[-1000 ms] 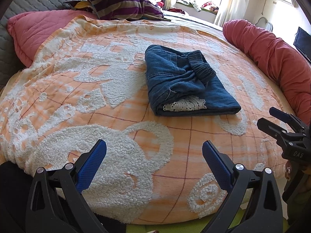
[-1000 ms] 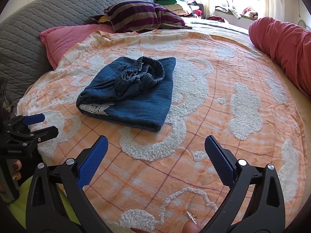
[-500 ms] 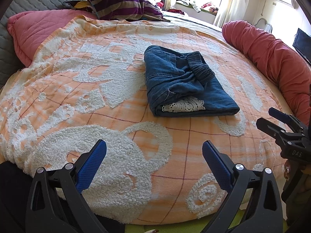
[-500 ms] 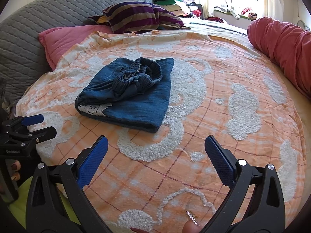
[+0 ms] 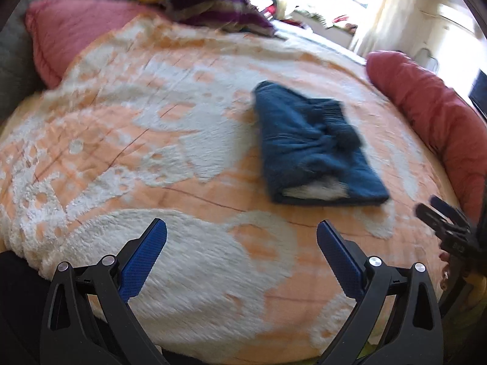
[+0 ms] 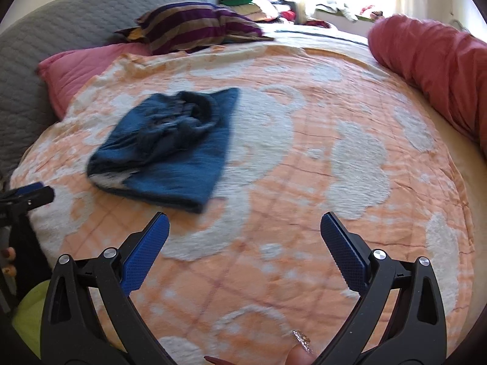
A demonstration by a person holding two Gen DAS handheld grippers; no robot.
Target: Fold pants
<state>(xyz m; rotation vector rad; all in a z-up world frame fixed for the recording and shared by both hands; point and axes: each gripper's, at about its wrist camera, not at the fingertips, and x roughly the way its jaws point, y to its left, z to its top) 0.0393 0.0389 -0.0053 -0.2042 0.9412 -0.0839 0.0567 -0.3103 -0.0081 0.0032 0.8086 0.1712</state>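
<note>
The blue denim pants (image 5: pixel 307 146) lie folded in a compact bundle on the orange and white blanket (image 5: pixel 152 152), with white lace trim showing at the near end. They also show in the right wrist view (image 6: pixel 173 146). My left gripper (image 5: pixel 240 255) is open and empty, held back near the bed's front edge, apart from the pants. My right gripper (image 6: pixel 243 249) is open and empty too, back from the bundle. Each gripper shows at the edge of the other's view, the right one (image 5: pixel 441 219) and the left one (image 6: pixel 24 194). Both views are motion-blurred.
A pink pillow (image 6: pixel 88 67) and a striped cushion (image 6: pixel 197 24) lie at the head by the grey quilted headboard (image 6: pixel 61 30). A red bolster (image 6: pixel 432 64) runs along the right side. Piled clothes (image 6: pixel 258 3) sit by the window.
Both grippers have drawn back and shifted, so the pants sit farther off and the views blur. The pants bundle has not moved. Both grippers stay open.
</note>
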